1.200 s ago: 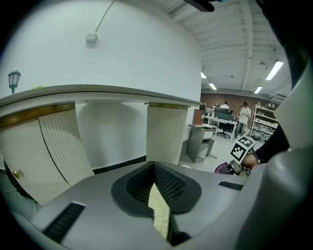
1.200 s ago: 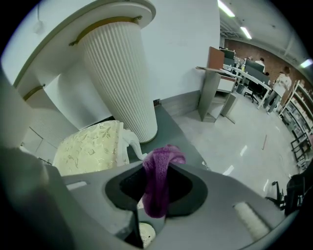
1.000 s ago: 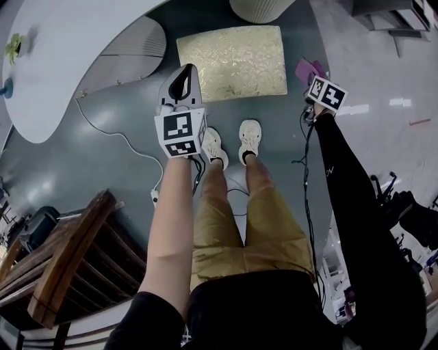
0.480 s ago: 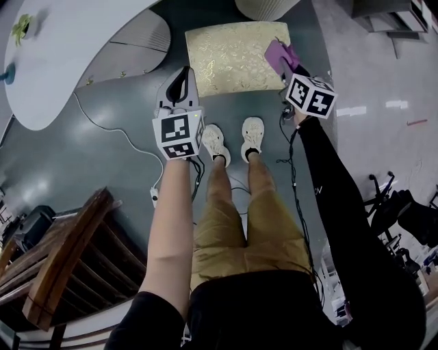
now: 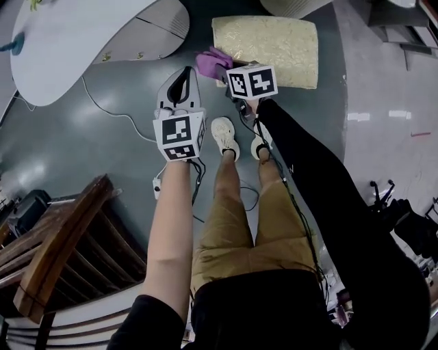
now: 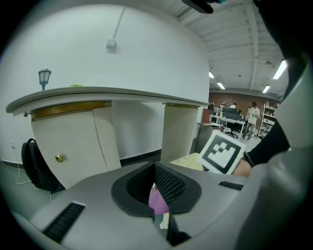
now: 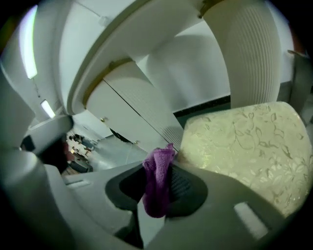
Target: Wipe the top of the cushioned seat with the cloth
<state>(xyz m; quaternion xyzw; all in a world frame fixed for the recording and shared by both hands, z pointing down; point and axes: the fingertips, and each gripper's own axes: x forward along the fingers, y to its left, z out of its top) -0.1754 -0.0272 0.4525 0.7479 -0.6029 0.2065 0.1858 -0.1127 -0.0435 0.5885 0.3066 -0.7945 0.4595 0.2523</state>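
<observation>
The cushioned seat is a low cream pad with a gold leaf pattern, lying on the grey floor ahead of the person's feet. It fills the right of the right gripper view. My right gripper is shut on a purple cloth, held just off the seat's near left corner. The cloth hangs bunched between the jaws of that gripper. My left gripper hovers over the floor left of the seat, jaws together and holding nothing. Through its jaws I glimpse the purple cloth.
A white curved counter runs along the left, with a ribbed column base behind the seat. A wooden chair stands at lower left. A white cable trails across the floor. A black backpack leans by the counter.
My right gripper has swung left with the cloth, from the seat's right side across to its near left corner. The left gripper has stayed put.
</observation>
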